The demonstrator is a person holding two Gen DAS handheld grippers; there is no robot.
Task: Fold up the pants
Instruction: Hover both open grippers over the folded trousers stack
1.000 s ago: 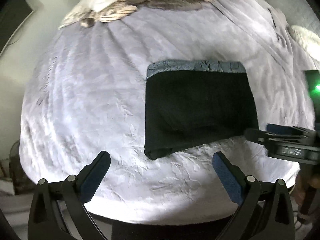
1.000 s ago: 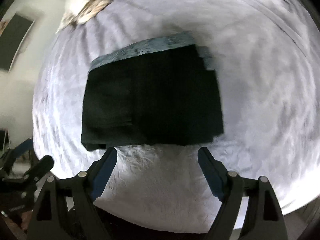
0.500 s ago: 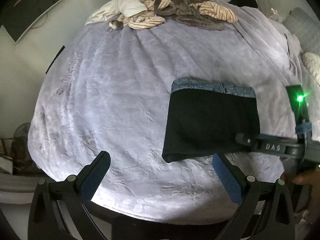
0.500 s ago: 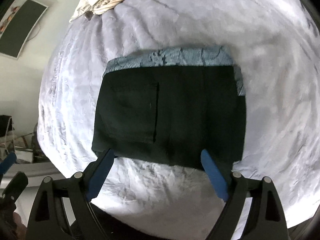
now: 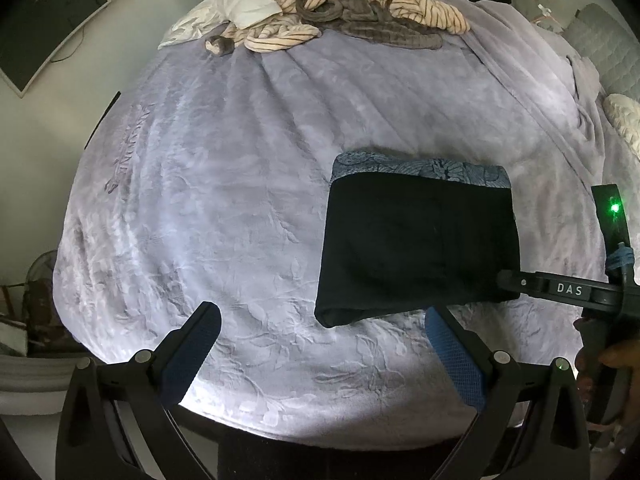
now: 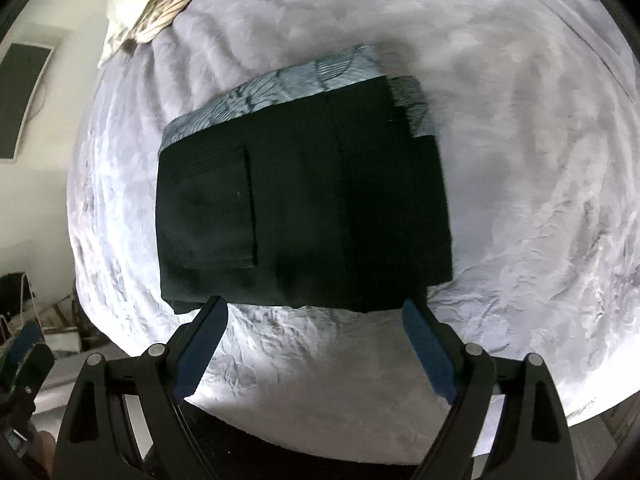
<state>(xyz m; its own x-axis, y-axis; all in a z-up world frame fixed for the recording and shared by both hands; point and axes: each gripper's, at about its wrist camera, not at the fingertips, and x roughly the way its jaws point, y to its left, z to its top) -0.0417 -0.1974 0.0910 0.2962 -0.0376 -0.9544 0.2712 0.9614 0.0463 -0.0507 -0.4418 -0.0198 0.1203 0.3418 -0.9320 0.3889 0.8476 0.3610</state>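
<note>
The black pants (image 5: 416, 244) (image 6: 304, 208) lie folded into a compact rectangle on the lilac bed cover (image 5: 224, 184), a back pocket facing up. They rest on a folded blue patterned cloth (image 5: 420, 167) (image 6: 280, 92) that shows along the far edge. My left gripper (image 5: 320, 344) hangs open above the cover, left of and nearer than the pants, holding nothing. My right gripper (image 6: 316, 332) stands open just in front of the pants' near edge, nothing between its blue pads (image 6: 424, 352). In the left wrist view the right gripper (image 5: 560, 288) reaches over the pants' near right corner.
Crumpled striped and grey clothes and a white pillow (image 5: 320, 12) are heaped at the bed's far end. A dark screen (image 5: 44, 24) hangs on the left wall. A person's hand (image 5: 616, 356) holds the right tool. The bed's near edge lies just below both grippers.
The left gripper has risen and drawn back, so more of the bed shows and the pants look smaller. The right gripper rolled; the pants now sit tilted in its view.
</note>
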